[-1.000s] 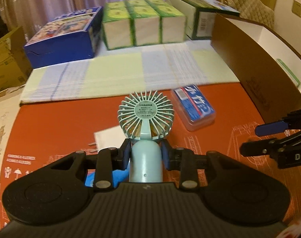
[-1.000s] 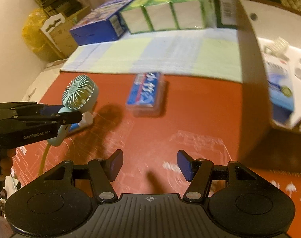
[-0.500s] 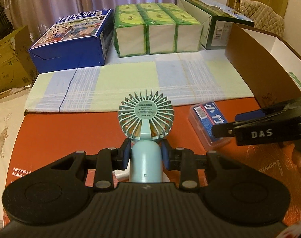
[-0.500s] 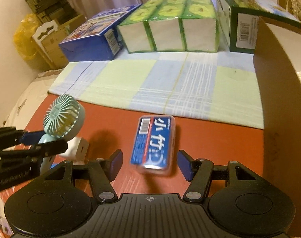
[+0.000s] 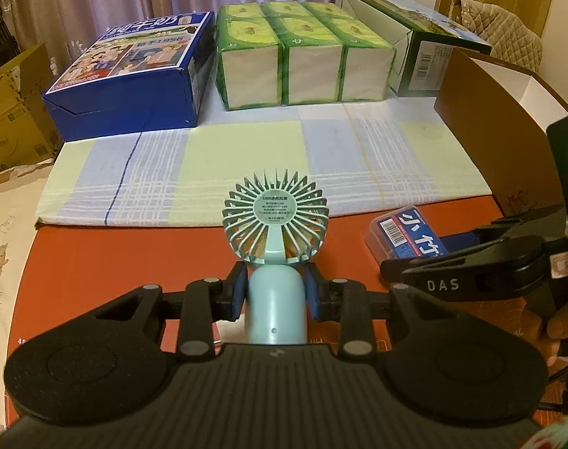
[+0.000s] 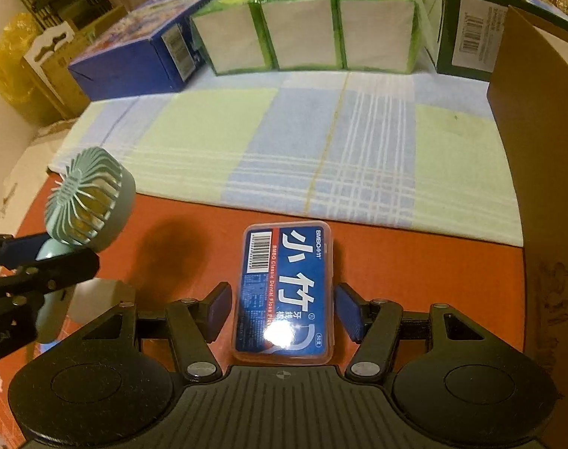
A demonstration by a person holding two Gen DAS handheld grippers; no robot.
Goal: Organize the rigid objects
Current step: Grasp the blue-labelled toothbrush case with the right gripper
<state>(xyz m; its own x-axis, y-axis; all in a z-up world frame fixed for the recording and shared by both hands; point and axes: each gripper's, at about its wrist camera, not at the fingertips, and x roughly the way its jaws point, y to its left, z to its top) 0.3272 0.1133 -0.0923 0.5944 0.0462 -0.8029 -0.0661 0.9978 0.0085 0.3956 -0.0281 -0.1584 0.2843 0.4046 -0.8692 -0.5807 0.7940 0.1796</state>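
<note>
Left tongs (image 5: 275,291) clamp upright fan (image 5: 275,224) — right tongs (image 6: 283,306) gape, straddling floss box (image 6: 285,292) lengthwise.

Left wrist view low over the orange mat (image 5: 97,262), facing the far boxes (image 5: 302,63), fan (image 5: 276,224) close in front, right wrist view steeper, close above the floss case (image 6: 285,292), both sharing mat, checked cloth (image 5: 246,172), boxes.

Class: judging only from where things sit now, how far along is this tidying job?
Done: nothing visibly stowed. In hand: left gripper clamps the fan; right gripper straddles the floss box on the mat, pads not touching. Left: grip the box, put both away.
</note>
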